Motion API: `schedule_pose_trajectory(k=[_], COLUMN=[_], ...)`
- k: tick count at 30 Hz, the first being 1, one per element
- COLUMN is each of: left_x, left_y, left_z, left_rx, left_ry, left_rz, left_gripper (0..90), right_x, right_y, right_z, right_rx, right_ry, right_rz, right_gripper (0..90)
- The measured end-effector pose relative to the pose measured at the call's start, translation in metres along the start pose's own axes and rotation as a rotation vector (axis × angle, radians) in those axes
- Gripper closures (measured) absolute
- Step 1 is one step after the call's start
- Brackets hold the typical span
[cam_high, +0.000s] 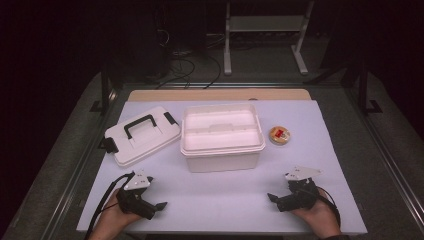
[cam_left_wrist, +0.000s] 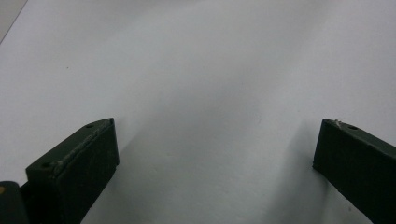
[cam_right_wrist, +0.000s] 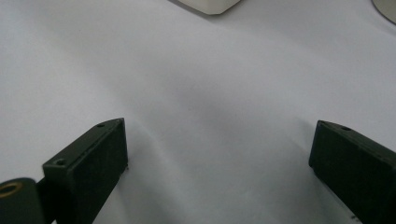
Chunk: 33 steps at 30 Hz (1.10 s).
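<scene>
Both the left hand-held gripper (cam_high: 159, 205) and right hand-held gripper (cam_high: 271, 197) rest spread and empty on the desk (cam_high: 225, 200), nothing yet handled, the open white box (cam_high: 221, 136), its lid (cam_high: 141, 135) and a small round tin (cam_high: 280, 135) lying untouched beyond.

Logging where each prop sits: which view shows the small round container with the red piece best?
The high view: the round container sits whole on the white table cover, right of the open white box. The right gripper view may catch a blurred edge of it at its top right corner. The left gripper view faces bare cover between open fingers.
</scene>
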<state>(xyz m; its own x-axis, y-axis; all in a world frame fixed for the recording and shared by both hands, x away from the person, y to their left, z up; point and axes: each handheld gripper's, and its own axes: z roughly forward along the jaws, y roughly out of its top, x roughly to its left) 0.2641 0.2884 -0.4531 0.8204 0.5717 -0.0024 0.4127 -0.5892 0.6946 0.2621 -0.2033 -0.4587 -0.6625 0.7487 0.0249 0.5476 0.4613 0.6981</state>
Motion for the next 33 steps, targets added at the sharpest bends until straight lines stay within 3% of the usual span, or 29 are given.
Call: schedule_pose_trajectory(k=[18,20,22,23,27,28,29,30,31,33], left_x=[0.0,0.001,0.002,0.002,0.006,0.006,0.007,0.007,0.009,0.012], left_y=[0.0,0.0,0.0,0.001,0.008,0.008,0.012,0.012,0.018,0.025], left_z=[-0.001,-0.002,-0.005,-0.005,-0.007,-0.007,-0.007,-0.007,-0.008,-0.008], left_rx=[-0.001,-0.005,-0.015,-0.019,-0.011,-0.011,-0.009,-0.009,-0.009,-0.014], left_ry=[0.001,0.002,-0.001,0.002,0.002,0.002,0.016,0.016,0.012,0.013], left_rz=[-0.004,-0.002,0.002,-0.001,-0.005,-0.005,-0.009,-0.009,-0.01,-0.029], left_gripper=[0.0,5.6,9.4,16.2,37.9,43.5,50.8,56.6,63.5,75.3], right_x=[0.0,-0.001,-0.001,-0.002,-0.005,-0.005,-0.006,-0.006,-0.008,-0.01], right_y=[0.0,0.0,0.0,0.001,0.006,0.006,0.011,0.011,0.017,0.022], right_z=[0.0,-0.001,-0.002,-0.005,-0.007,-0.007,-0.009,-0.009,-0.01,-0.011], right_rx=[-0.001,-0.003,-0.006,-0.018,-0.032,-0.032,-0.04,-0.04,-0.042,-0.048], right_ry=[0.0,0.0,-0.005,-0.011,-0.009,-0.009,-0.011,-0.011,-0.014,-0.013], right_rz=[0.008,0.01,0.006,0.011,0.026,0.026,0.016,0.016,0.007,0.008], right_gripper=[5.0,5.6,10.1,22.5,41.0,41.0,54.1,54.1,67.3,76.9])
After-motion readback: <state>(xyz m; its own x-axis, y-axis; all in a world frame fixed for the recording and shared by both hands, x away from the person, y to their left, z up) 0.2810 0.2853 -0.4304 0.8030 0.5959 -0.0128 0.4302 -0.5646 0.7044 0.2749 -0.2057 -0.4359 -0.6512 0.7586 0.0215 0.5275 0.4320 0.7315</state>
